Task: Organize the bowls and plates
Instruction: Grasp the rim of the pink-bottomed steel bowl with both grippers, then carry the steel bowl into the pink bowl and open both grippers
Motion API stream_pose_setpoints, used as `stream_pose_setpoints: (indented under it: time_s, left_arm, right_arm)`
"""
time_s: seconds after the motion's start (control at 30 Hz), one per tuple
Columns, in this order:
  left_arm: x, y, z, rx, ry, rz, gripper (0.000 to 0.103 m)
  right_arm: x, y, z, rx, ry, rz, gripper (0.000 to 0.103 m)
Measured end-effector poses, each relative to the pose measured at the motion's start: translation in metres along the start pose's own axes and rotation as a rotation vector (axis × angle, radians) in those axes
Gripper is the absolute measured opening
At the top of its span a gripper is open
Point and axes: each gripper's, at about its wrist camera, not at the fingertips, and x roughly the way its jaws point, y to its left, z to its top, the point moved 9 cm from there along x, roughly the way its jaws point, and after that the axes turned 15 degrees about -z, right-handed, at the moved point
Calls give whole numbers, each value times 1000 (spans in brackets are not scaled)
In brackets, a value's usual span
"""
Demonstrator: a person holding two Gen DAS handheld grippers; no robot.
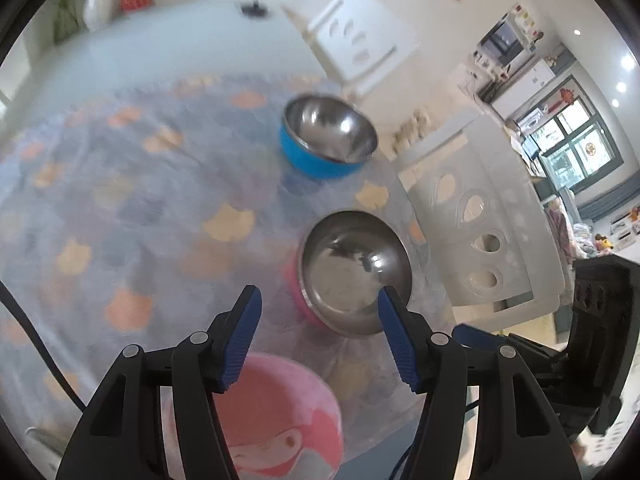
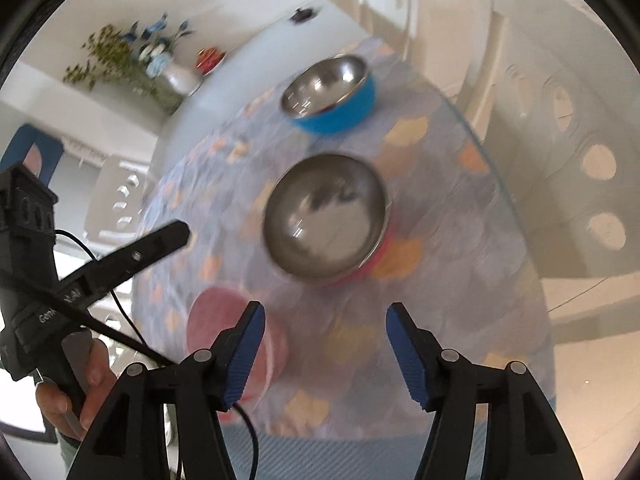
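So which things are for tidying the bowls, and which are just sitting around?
For the job:
blue bowl
pink-sided steel bowl
pink plastic bowl
left tongs
right tongs

Just lying about:
flower vase
red item
white chairs

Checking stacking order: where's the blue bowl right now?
In both wrist views the blue bowl sits on the far part of the patterned tablecloth, beyond the pink-rimmed steel bowl, near the white chair.
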Motion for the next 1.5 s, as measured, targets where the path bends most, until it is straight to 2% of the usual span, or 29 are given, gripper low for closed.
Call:
stream_pose_setpoints:
  time_s: [0.17, 0.3, 0.5, 0.7, 0.87, 0.93, 0.97, 1.03, 1.1, 1.2, 1.3, 1.5]
  left_arm:
    - [34, 16, 8, -82, 82, -55, 58]
    - [55, 25, 7, -98, 137, -33, 56]
    - [82, 38, 1, -107, 213, -8, 39]
    - [97, 42, -5, -115, 243, -3, 32]
    - [107, 41, -8, -106, 265, -2, 29]
    - [113, 39, -10, -101, 274, 0, 20]
    - [114, 39, -10, -96, 277, 5, 19]
    - [115, 37, -12, -76, 275, 17, 14]
    - [111, 34, -11, -54, 268, 22, 14]
    - [106, 26, -12, -16, 254, 47, 14]
    - [92, 17, -12, 8, 225, 57, 14]
    - [55, 1, -17, 17, 128, 53, 14]
  right_arm:
    - [17, -18, 25, 8, -38, -58, 61]
    - [43, -26, 33, 13, -25, -78, 61]
    - [78, -30, 38, 8, 27, -79, 61]
    - [94, -31, 41, -6, 49, -76, 61]
    - [99, -29, 40, -8, 59, -59, 61]
    - [102, -28, 39, -17, 62, -56, 57]
    - [102, -27, 38, -21, 64, -54, 51]
    - [104, -23, 35, -29, 67, -45, 37]
    - [104, -19, 33, -42, 65, -43, 30]
    - [102, -17, 30, -57, 45, -73, 30]
    - [93, -15, 28, -45, 37, -49, 29]
    - [53, -2, 28, -85, -49, -55, 29]
